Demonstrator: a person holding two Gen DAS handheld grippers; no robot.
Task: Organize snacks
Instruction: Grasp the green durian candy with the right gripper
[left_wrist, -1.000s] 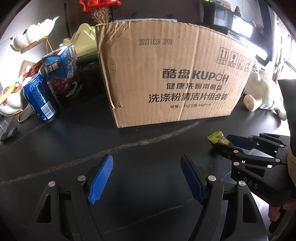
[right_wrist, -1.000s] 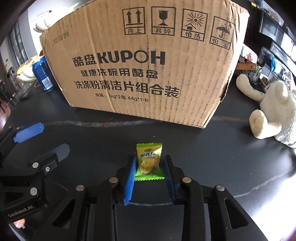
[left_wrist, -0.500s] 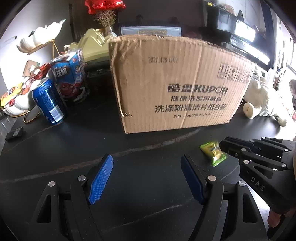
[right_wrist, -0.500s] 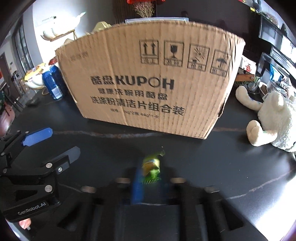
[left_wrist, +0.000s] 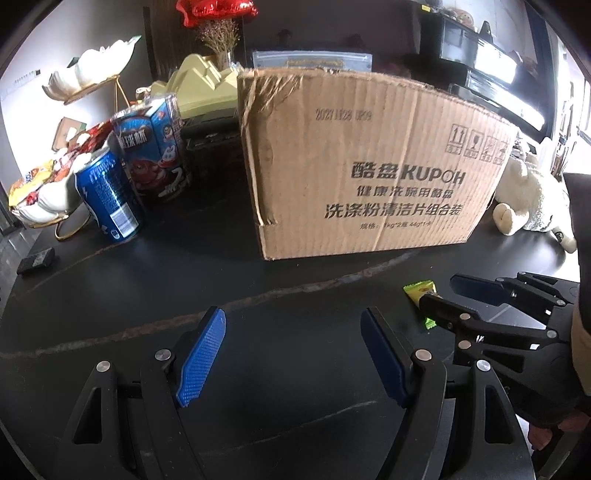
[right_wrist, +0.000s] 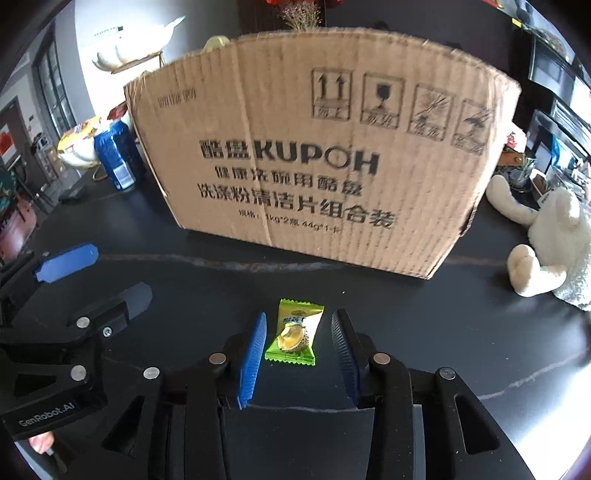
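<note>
Right wrist view, read from left to right: the left gripper (right_wrist: 92, 273) reaches in at the left edge with its jaws standing wide and nothing between them, probably held clear so it does not crowd the work. Behind it a white shell-shaped dish (right_wrist: 79, 149) holds bright snack packets, and a blue can (right_wrist: 116, 157) stands just beside it on the black table (right_wrist: 461, 350). In the middle the big cardboard box (right_wrist: 325, 147) stands upright with its printed wall toward the camera; its top is above this line of sight, so what lies in it cannot be told. In front of the box, apart from it, the green candy (right_wrist: 293, 332) lies flat on the table between the blue pads of the right gripper (right_wrist: 300, 349). Those jaws are opening and stand partly apart: the left pad is close beside the wrapper, the right pad shows a clear gap, and neither presses on it. A small flat wrapper is hard to pinch off a hard top, which may be why the pads straddle it so low. At the far right a white plush toy (right_wrist: 554, 243) sits on the table, well apart from the candy. From the left wrist view the candy (left_wrist: 419, 290) peeks out beside the right gripper's near finger, and a blue snack carton (left_wrist: 151, 147) stands behind the can.
</note>
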